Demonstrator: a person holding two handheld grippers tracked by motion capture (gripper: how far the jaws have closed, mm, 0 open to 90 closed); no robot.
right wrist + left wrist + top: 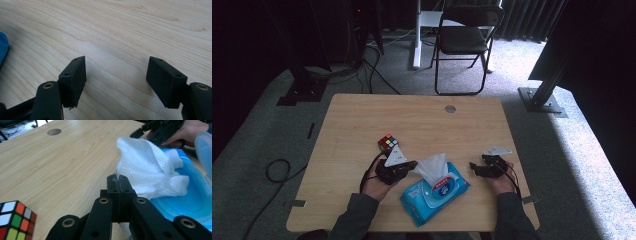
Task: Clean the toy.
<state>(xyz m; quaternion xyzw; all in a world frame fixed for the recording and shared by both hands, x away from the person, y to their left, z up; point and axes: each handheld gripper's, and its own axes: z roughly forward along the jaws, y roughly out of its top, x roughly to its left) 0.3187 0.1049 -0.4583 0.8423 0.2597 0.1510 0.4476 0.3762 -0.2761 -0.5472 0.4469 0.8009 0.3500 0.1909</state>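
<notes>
A blue wet-wipe pack (pixel 434 196) lies near the table's front edge, between my two grippers. A white wipe (pixel 432 167) stands pulled up out of its opening. My left gripper (pixel 413 164) is at the wipe's left edge. In the left gripper view its jaws (pixel 117 178) are pressed together, and the wipe (pixel 147 167) runs from their tips down to the pack (pixel 192 205). My right gripper (pixel 473 167) rests to the right of the pack. Its jaws (pixel 116 75) stand open over bare wood with nothing between them.
A colourful puzzle cube (pixel 387 143) sits just behind my left hand, and it is also at the bottom left of the left gripper view (pixel 15 220). The pack's clear lid (pixel 203 147) is flipped open. A round hole (pixel 450 108) lies in the far tabletop. A folding chair (pixel 464 40) stands beyond the table.
</notes>
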